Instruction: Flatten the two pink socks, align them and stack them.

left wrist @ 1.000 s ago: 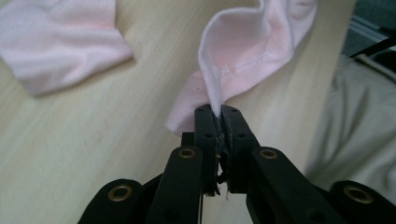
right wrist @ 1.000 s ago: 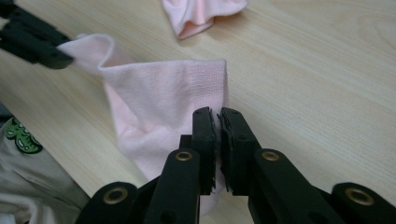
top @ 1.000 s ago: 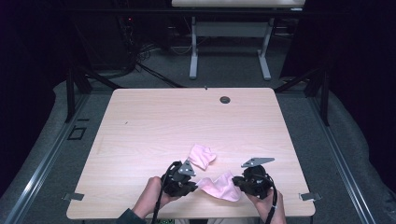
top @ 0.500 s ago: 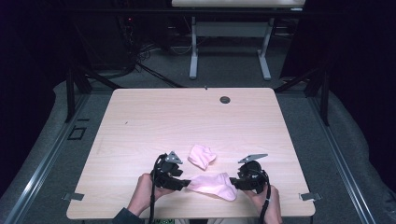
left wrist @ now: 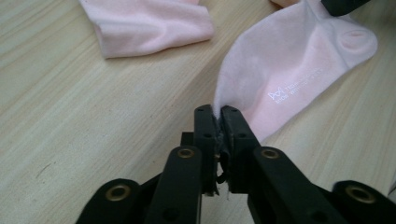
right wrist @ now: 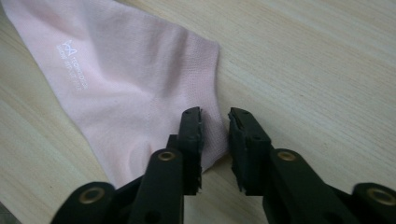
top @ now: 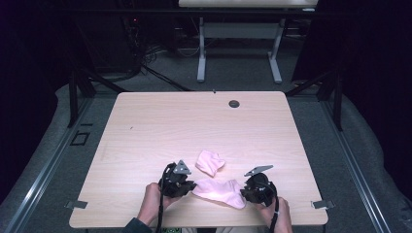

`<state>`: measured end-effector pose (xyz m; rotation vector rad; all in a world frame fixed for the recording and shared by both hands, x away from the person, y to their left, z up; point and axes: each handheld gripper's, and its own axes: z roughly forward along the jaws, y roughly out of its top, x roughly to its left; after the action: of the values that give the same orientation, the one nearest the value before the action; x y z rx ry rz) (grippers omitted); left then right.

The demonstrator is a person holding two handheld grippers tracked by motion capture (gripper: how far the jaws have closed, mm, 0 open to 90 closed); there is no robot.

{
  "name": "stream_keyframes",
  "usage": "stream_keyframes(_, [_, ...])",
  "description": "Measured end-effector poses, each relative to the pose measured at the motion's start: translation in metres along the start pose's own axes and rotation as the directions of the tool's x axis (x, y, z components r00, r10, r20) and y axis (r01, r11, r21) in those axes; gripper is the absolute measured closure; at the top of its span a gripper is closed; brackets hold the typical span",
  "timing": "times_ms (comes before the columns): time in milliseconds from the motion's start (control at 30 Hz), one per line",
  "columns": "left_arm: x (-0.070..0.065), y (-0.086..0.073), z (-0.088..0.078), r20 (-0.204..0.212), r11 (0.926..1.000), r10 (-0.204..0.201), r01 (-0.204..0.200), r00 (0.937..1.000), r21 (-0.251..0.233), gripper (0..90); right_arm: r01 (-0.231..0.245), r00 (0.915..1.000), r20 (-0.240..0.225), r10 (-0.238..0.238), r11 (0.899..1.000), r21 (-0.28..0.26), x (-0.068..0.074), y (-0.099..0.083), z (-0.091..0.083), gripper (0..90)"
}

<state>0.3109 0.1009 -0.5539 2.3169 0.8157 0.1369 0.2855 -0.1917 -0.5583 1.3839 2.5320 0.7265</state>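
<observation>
One sock (top: pixel 219 191) between both tongs

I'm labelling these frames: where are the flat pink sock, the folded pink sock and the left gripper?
flat pink sock (top: pixel 219 190), high view, its middle.
folded pink sock (top: pixel 209 162), high view, its middle.
left gripper (left wrist: pixel 218 116), left gripper view, between fingertips.

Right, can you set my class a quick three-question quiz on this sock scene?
1. True or false: the left tool is clamped on an edge of the flat sock.
2. How many pink socks lie on the table? A one, B two, C three.
3. What colour is the small printed logo on the flat sock?

Key: 1 true. 2 B, the flat sock and the folded sock beyond it. 3 white.
</observation>
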Motion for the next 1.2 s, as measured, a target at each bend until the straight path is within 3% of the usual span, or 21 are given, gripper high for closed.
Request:
stream_keyframes(33, [0.001, 0.000, 0.001, 0.002, 1.0000, 0.002, -0.002, 1.0000, 0.006, 87.9, -0.021, 0.9998, -0.004, 0.021, 0.999, -0.025, 0.002, 0.000, 0.002, 79.6])
stream_keyframes(67, [0.001, -0.001, 0.002, -0.003, 1.0000, 0.001, 0.000, 1.0000, 0.008, 88.1, -0.009, 0.9997, -0.022, 0.009, 1.000, -0.021, 0.002, 0.001, 0.002, 80.7])
stream_keyframes(167, [0.001, -0.002, 0.004, -0.009, 0.9999, 0.001, -0.001, 1.0000, 0.014, 88.8, 0.003, 0.9998, -0.018, -0.004, 1.000, -0.014, 0.003, 0.001, 0.002, 81.7])
stream_keyframes(333, [0.001, -0.006, 0.000, -0.038, 0.9991, -0.039, 0.040, 0.9985, 0.012, 89.0, 0.004, 0.9998, -0.019, -0.004, 1.000, -0.024, 0.003, 0.001, -0.004, 81.9])
stream_keyframes(367, [-0.001, -0.011, -0.006, -0.043, 0.9974, -0.071, 0.072, 0.9965, 0.011, 88.9, 0.002, 0.9996, -0.027, -0.002, 0.999, -0.034, 0.005, 0.001, -0.007, 81.8])
stream_keyframes(433, [-0.003, -0.017, -0.012, -0.042, 0.9950, -0.098, 0.099, 0.9943, 0.017, 88.9, 0.007, 0.9993, -0.036, -0.008, 0.999, -0.049, 0.007, 0.001, -0.010, 81.8])
stream_keyframes(600, [-0.007, -0.027, -0.020, -0.032, 0.9887, -0.146, 0.147, 0.9888, 0.030, 88.9, 0.017, 0.9983, -0.055, -0.020, 0.998, -0.057, 0.011, 0.005, -0.011, 81.8])
stream_keyframes(633, [-0.007, -0.032, -0.023, -0.028, 0.9845, -0.170, 0.171, 0.9850, 0.037, 88.9, 0.017, 0.9978, -0.063, -0.021, 0.998, -0.056, 0.014, 0.007, -0.011, 81.8])
stream_keyframes(767, [-0.005, -0.040, -0.023, -0.034, 0.9778, -0.201, 0.203, 0.9790, 0.053, 88.9, 0.027, 0.9970, -0.071, -0.031, 0.998, -0.049, 0.015, 0.008, -0.007, 81.9])
stream_keyframes(867, [-0.004, -0.042, -0.021, -0.029, 0.9744, -0.214, 0.215, 0.9765, 0.066, 88.9, 0.042, 0.9976, -0.054, -0.043, 0.999, -0.022, 0.016, 0.009, -0.002, 82.0])
stream_keyframes(1033, [-0.003, -0.040, -0.021, -0.036, 0.9767, -0.202, 0.204, 0.9787, 0.066, 88.0, 0.045, 0.9958, -0.079, -0.046, 0.999, -0.006, 0.017, 0.010, 0.002, 79.6])
stream_keyframes(1100, [-0.001, -0.039, -0.022, -0.054, 0.9746, -0.212, 0.216, 0.9757, 0.060, 78.5, 0.058, 0.9944, -0.089, -0.058, 0.998, 0.004, 0.015, 0.011, 0.002, 75.9])
stream_keyframes(1167, [0.001, -0.039, -0.024, -0.049, 0.9742, -0.217, 0.219, 0.9750, 0.053, 64.7, 0.033, 0.9944, -0.100, -0.036, 0.999, -0.027, 0.013, 0.011, 0.000, 68.9])
stream_keyframes(1200, [0.004, -0.037, -0.029, -0.047, 0.9734, -0.227, 0.228, 0.9728, 0.023, 58.7, 0.045, 0.9933, -0.105, -0.048, 0.999, -0.028, 0.011, 0.013, -0.002, 63.9])
